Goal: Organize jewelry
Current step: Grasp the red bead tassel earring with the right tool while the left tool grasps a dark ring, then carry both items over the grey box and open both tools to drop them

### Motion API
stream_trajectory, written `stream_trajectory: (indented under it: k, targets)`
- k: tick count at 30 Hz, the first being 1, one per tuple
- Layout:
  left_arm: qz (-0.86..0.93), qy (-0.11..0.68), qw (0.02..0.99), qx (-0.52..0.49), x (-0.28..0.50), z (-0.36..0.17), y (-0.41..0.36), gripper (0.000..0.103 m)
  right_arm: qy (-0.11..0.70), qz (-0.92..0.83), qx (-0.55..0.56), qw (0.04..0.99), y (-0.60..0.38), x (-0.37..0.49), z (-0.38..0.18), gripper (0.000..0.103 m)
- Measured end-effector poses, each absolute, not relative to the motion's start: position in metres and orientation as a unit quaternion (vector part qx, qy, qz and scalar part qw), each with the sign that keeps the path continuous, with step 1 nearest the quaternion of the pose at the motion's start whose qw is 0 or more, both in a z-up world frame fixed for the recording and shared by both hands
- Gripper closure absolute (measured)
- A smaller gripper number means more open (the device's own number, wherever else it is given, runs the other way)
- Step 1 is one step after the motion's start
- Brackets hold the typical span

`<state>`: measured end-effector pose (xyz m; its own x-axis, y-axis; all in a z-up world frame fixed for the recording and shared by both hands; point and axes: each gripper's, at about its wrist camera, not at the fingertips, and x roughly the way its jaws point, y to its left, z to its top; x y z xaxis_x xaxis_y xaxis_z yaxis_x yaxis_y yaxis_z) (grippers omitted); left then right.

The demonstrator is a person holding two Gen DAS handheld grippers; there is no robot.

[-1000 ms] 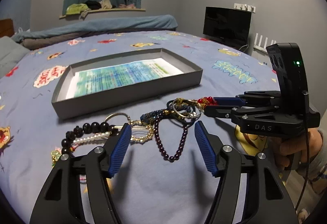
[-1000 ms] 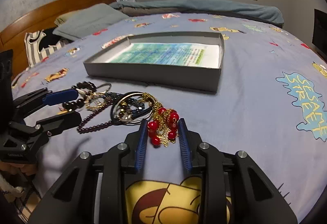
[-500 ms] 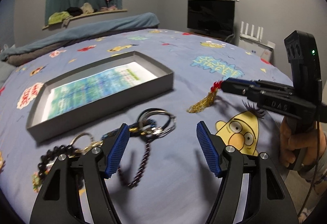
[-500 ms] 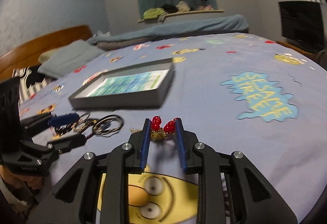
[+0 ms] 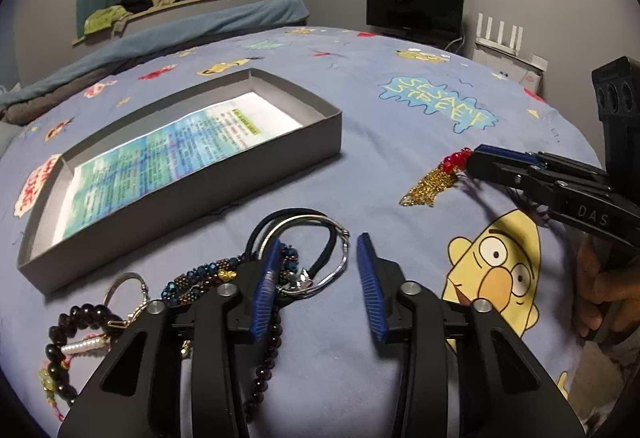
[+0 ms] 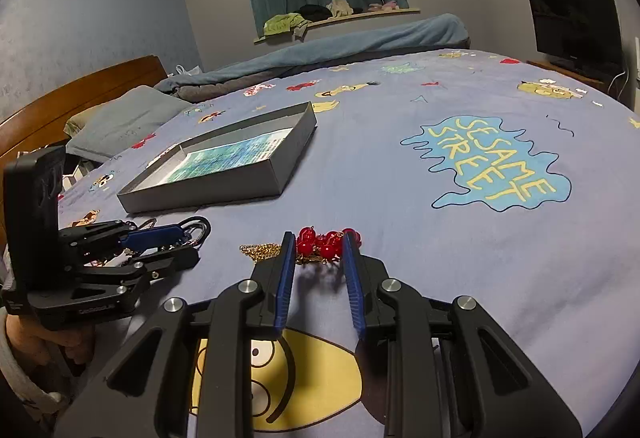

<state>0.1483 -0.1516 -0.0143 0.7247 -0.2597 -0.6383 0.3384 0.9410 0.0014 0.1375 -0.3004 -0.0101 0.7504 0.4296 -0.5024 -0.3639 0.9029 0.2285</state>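
Note:
A tangle of jewelry lies on the bedspread in front of a shallow grey box point(image 5: 240, 174) lined with a printed sheet. My left gripper point(image 5: 318, 250) points down at the tangle and its jaws are closing. A silver hoop point(image 5: 320, 238) and a black cord ring sit between them; the right pad stands clear of the hoop. A blue beaded bracelet point(image 5: 200, 274) runs under the left finger. My right gripper point(image 6: 318, 238) is shut on a red-bead and gold-chain piece point(image 6: 320, 242), pulled apart from the pile; its chain point(image 5: 428, 190) trails on the cloth.
Black beads point(image 5: 76, 322), a pearl strand and a dark purple bead string point(image 5: 268, 362) lie left of and beneath my left gripper. A rolled blue blanket point(image 6: 360, 38) lies at the bed's far side, a pillow point(image 6: 120, 122) and wooden headboard far left, a screen point(image 5: 416, 6) by the wall.
My right gripper has dragged the red-bead chain piece out of the tangle to the right. My left gripper has moved onto the hoops and its jaws have narrowed around them.

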Motion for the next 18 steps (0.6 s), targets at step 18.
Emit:
stream_trajectory:
  k: [18]
  targets:
    - [-0.195,0.281,0.939,-0.034,0.117,0.01,-0.11,0.098,0.279,0.216,0.058,0.934,-0.298,0.135,-0.007,0.079]
